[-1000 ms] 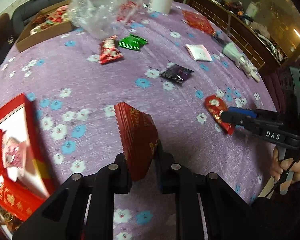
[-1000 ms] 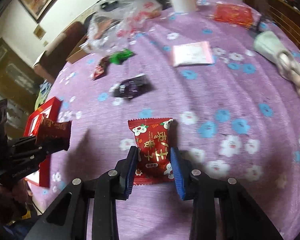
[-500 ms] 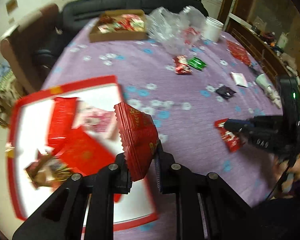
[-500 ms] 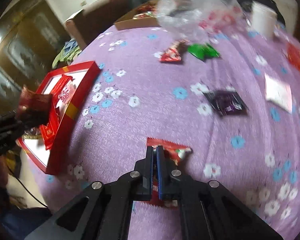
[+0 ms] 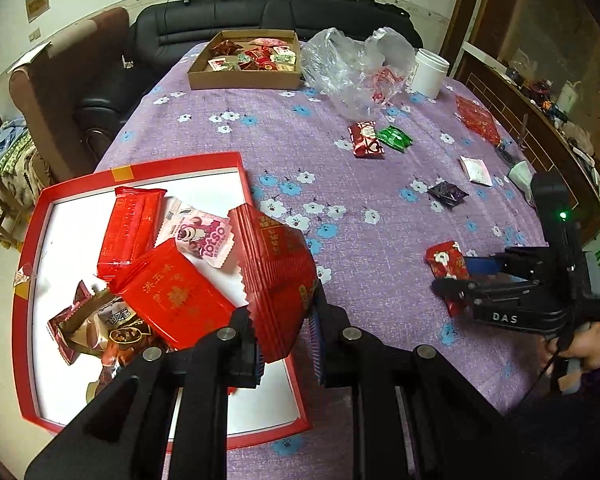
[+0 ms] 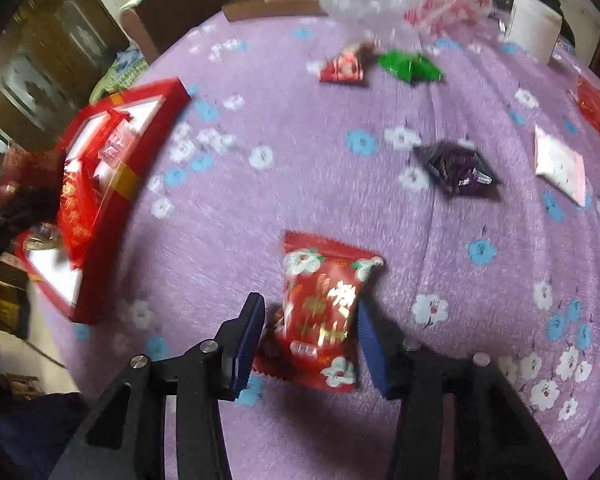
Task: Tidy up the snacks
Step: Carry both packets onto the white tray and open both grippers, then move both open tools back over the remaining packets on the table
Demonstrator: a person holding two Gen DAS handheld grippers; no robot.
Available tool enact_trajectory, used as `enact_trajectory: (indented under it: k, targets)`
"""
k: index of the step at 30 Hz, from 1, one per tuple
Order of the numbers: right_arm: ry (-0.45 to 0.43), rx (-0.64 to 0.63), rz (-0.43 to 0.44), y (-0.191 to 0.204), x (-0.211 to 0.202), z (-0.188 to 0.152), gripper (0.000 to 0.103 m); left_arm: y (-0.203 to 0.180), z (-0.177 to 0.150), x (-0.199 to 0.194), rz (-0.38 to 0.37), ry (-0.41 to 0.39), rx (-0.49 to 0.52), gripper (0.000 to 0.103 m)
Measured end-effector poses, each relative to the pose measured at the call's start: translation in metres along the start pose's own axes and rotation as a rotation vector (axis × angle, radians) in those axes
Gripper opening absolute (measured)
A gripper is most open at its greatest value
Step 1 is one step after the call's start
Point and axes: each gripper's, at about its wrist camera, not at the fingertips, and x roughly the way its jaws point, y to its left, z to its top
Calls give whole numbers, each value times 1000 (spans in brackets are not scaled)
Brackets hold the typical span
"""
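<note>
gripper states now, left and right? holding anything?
Left gripper: shut on a dark red ridged snack packet, above the red tray.
Right gripper: jaws opening; a red flower-print snack packet sits between them.

The word "LOTSO" is printed in pink on a pale bear-printed sachet (image 5: 199,234) lying in the red tray (image 5: 22,352), just beyond the left claw. "DAS" is lettered in white on the black body of the right gripper (image 5: 452,276). Gold characters on the red packets are too small to be read.
</note>
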Motion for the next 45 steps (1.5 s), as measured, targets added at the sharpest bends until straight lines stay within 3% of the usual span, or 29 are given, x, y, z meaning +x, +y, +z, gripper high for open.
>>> enact_trajectory:
  k: [3,7,15,22,31,33,34,37,42,45]
  targets:
    - [6,-60,-19,10,2,-1,34,7,-1,-1,15,3,-17,15]
    - [-1,-68,42,17,-2,3,33,28,-4,-4,42,8,-70,15]
    - [-102,-115,190,62,-22,69,33,90,-11,-26,186,-11,-157,15]
    - [-99,-246,298,142,-7,113,33,122,-30,-39,240,-5,-222,15]
    - [-60,-384,368,227,9,122,36,139,-18,-40,286,-14,-215,17]
    - [-67,-364,383,226,4,122,45,138,-12,-39,307,-22,-210,21]
    - [-88,-352,385,221,-1,121,54,136,-9,-38,307,-20,-201,29]
    - [-150,-293,374,189,-16,118,61,125,-3,-36,304,-33,-162,59]
    - [-168,-98,299,108,-18,106,61,80,21,-22,202,-54,-50,60]
    - [-168,52,237,47,-19,88,61,42,39,-6,95,-45,27,60]
